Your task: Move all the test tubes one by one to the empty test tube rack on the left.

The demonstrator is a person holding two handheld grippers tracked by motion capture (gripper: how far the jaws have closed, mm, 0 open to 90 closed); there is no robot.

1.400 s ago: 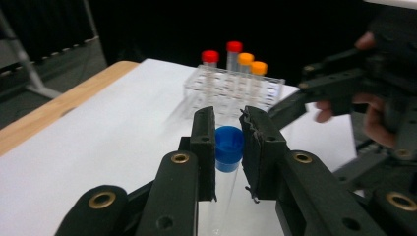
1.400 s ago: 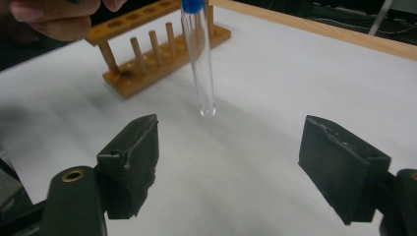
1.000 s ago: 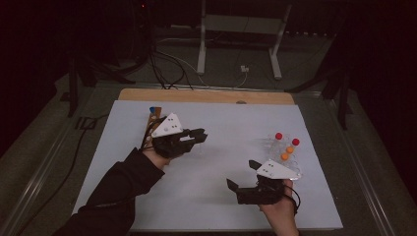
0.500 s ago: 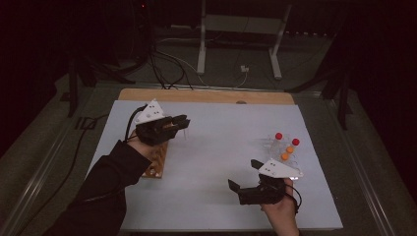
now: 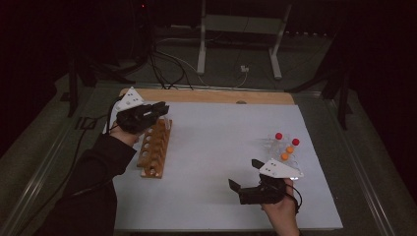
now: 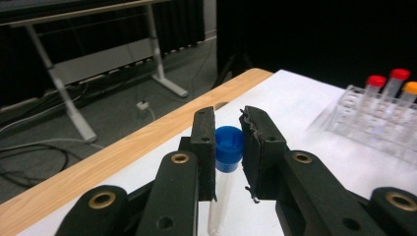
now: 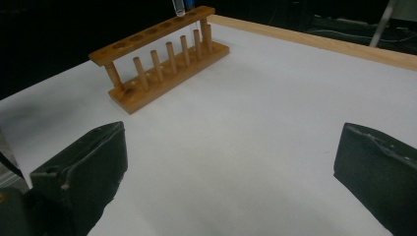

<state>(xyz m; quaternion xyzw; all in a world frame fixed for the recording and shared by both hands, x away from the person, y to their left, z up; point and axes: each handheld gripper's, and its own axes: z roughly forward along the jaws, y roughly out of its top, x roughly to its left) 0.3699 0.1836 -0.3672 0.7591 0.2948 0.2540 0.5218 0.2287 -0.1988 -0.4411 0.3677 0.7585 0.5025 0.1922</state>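
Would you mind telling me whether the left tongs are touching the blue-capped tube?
Touching. In the left gripper view the left tongs are closed on the blue-capped tube, with the left pad flat against its cap.

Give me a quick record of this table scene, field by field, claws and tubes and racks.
left claw: shut on the blue-capped tube, over the wooden rack's far end
right claw: open, nothing between the jaws, over bare white table
wooden rack: left side of the table
clear rack: right side, holds red-capped and orange-capped tubes

dark room, metal stand (image 5: 239, 29) behind table
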